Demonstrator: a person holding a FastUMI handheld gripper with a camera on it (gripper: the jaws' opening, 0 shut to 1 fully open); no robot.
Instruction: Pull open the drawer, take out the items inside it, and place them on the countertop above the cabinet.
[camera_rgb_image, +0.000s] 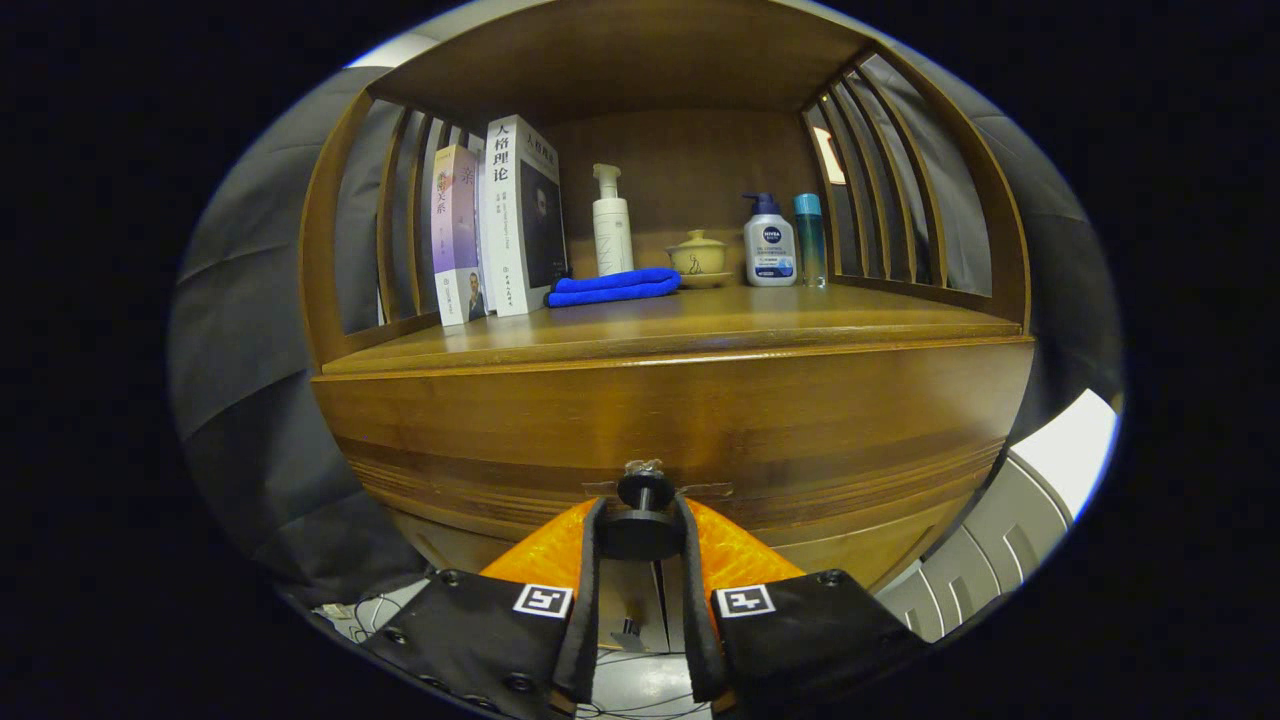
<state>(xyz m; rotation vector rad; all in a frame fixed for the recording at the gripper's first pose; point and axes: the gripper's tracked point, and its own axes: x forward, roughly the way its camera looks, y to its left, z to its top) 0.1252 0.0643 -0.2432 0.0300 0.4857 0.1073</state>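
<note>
- Gripping the black round knob of the drawer, the hand-held gripper has one finger pressed on each side of the knob's disc.
- The knob stands out from the middle of the drawer front on a short stem, with a small metal fitting just above it where it meets the wood.
- The drawer front is a broad wooden panel with grooved bands along its lower part; it sits flush under the bench, and nothing of the drawer's inside can be seen.
- The bench is the wooden top of the cabinet, closed in by a slatted wooden surround on both sides, a solid back and a roof above.
- At the left of the bench, two books stand upright, side by side, leaning slightly against the left slats.
- Just beside the books, a folded blue cloth lies flat on the bench.
- Behind the cloth stands a white pump bottle, upright.
- Next to it sits a small yellowish lidded pot on a saucer, touching the far end of the cloth or just beside it; I cannot tell which.
- Further right stand a white bottle with a dark blue pump top and, just beside it, a slim teal bottle, near the right slats.
- Grey cloth hangs behind the cabinet on both sides.
</note>
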